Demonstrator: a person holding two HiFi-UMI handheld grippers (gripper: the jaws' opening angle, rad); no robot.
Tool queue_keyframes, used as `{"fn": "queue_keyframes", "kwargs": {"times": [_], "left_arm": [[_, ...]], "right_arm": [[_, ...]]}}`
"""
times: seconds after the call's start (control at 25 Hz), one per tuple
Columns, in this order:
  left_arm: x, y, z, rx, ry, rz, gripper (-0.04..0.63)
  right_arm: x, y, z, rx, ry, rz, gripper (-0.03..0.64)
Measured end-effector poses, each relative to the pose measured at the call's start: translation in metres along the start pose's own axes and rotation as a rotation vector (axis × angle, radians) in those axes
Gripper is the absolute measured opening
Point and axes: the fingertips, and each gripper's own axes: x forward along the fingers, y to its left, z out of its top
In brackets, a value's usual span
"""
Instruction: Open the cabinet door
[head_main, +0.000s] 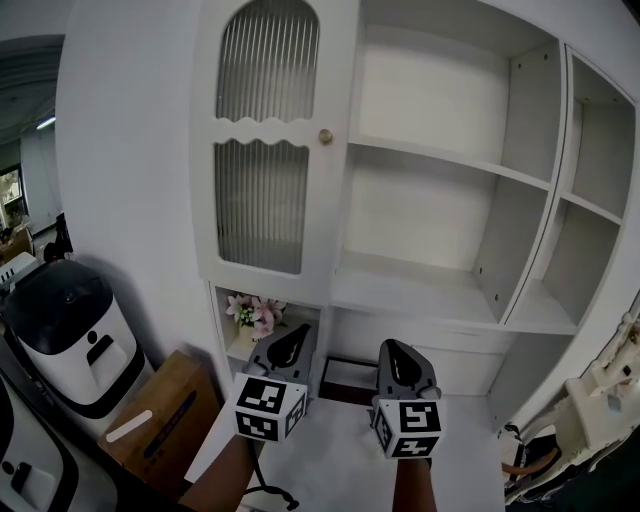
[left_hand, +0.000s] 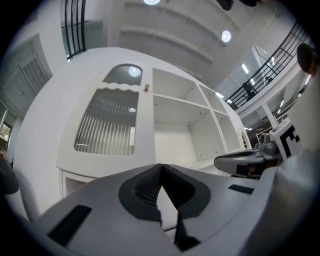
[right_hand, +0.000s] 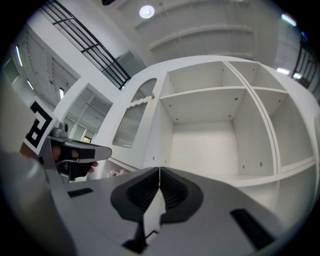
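Left hand-held gripper (head_main: 297, 332) closed, cabinet door (head_main: 262, 200) well above

A large indoor hall fitted out as a mock home, perhaps a showroom or test space, is suggested: high above a white cabinet (head_main: 440, 150) a balcony railing (right_hand: 105, 62) and round ceiling lights (left_hand: 226, 36) are seen, and to its left a cardboard box (head_main: 165, 415) and a white-and-black machine (head_main: 70, 330) are kept

Bright ceiling lights (left_hand: 226, 35), sharp pics, fisheye edges, dark vignette corners
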Motion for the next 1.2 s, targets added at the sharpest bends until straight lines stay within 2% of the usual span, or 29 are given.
{"fn": "queue_keyframes", "kwargs": {"times": [0.48,1.0,1.2], "left_arm": [[0.022,0.004,0.071,0.054,-0.100,-0.026,0.009],[0.038,0.020,0.184,0.125,-0.234,-0.004,0.009],[0.039,0.020,0.191,0.137,-0.236,0.002,0.009]], "right_arm": [[0.025,-0.007,0.072,-0.065,-0.094,0.014,0.021],[0.047,-0.013,0.167,-0.150,-0.202,0.019,0.021],[0.050,-0.009,0.179,-0.157,-0.214,0.028,0.021]]}}
